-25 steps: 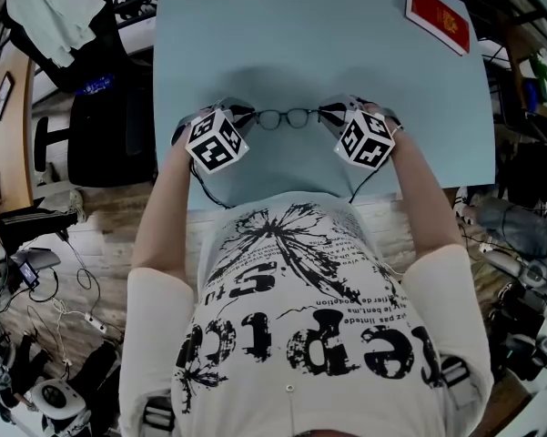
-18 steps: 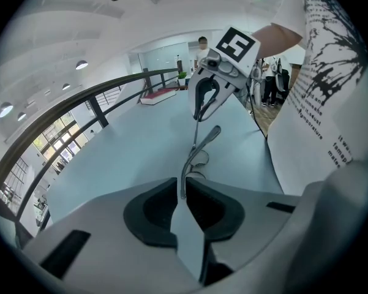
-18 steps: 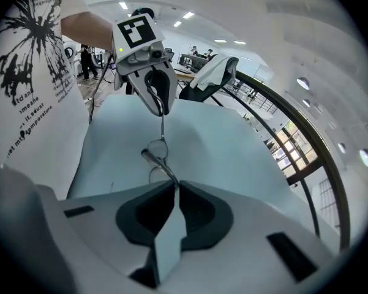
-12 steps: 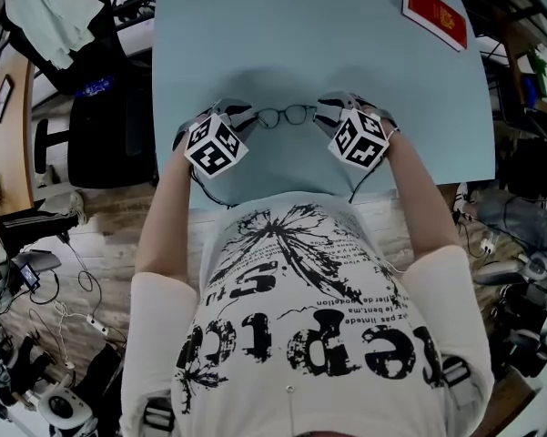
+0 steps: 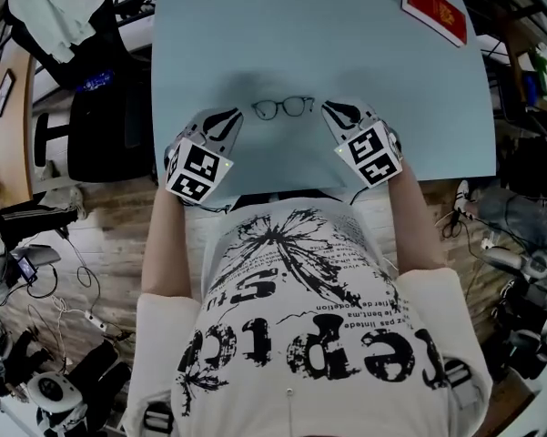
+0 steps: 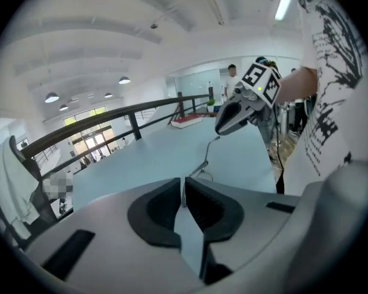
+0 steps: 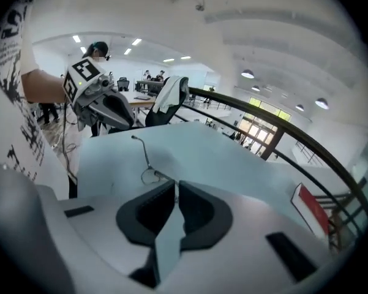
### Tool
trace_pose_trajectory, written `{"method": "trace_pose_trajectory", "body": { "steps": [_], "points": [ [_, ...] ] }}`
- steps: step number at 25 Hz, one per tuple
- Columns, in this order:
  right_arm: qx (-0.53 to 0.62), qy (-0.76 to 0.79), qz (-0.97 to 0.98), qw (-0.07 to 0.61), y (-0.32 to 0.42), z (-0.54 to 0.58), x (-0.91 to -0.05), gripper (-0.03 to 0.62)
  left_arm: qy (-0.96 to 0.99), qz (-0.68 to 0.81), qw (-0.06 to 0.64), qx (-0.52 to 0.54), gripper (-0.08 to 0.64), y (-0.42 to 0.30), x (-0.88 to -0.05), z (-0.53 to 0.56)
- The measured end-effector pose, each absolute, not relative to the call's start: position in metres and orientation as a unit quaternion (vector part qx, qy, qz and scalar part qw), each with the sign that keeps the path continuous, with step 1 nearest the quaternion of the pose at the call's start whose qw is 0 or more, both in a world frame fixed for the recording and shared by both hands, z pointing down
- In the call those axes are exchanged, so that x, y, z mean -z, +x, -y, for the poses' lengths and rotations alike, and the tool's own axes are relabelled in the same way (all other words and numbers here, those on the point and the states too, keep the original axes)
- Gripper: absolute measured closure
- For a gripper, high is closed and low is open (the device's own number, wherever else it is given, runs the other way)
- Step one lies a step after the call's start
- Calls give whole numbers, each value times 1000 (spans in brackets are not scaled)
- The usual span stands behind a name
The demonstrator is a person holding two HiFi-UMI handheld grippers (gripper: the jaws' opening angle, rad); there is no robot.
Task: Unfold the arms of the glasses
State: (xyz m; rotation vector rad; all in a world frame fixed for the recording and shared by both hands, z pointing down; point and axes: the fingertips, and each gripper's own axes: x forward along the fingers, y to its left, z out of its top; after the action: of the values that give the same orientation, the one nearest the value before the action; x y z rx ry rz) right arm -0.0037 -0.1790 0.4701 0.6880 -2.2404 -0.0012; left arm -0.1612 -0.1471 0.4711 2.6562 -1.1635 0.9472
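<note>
The glasses (image 5: 283, 107) rest on the light blue tabletop (image 5: 346, 35), near its front edge, with the frame front running left to right and no jaws touching them. The two gripper views show each arm swung out from the frame and reaching away across the tabletop. The left gripper (image 5: 229, 116) hovers just to the left of the glasses and a little nearer the person, angled down towards the frame. Its jaws are drawn almost together with only a thin slit between the dark pads, and nothing sits in that slit. The glasses lie beyond the tips. The right gripper (image 5: 335, 110) mirrors it on the right side, also apart from the frame. Its jaws have just been closing and now stand nearly together, with nothing between them but bare tabletop. The marker cubes on both grippers face up towards the head camera. A red flat box (image 5: 435, 11) lies at the far right corner of the tabletop, well apart from the glasses. A dark chair (image 5: 91, 62) draped with a white cloth stands off the far left corner.
</note>
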Motion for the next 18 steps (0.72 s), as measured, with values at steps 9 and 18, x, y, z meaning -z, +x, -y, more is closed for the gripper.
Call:
{"method": "trace_pose_trajectory", "body": {
  "steps": [9, 18],
  "points": [
    [73, 356, 908, 208, -18, 171, -359, 580, 867, 470, -25, -164, 537, -145, -364, 138],
    [113, 401, 905, 87, -20, 159, -292, 581, 839, 539, -62, -41, 541, -149, -280, 132]
  ]
}}
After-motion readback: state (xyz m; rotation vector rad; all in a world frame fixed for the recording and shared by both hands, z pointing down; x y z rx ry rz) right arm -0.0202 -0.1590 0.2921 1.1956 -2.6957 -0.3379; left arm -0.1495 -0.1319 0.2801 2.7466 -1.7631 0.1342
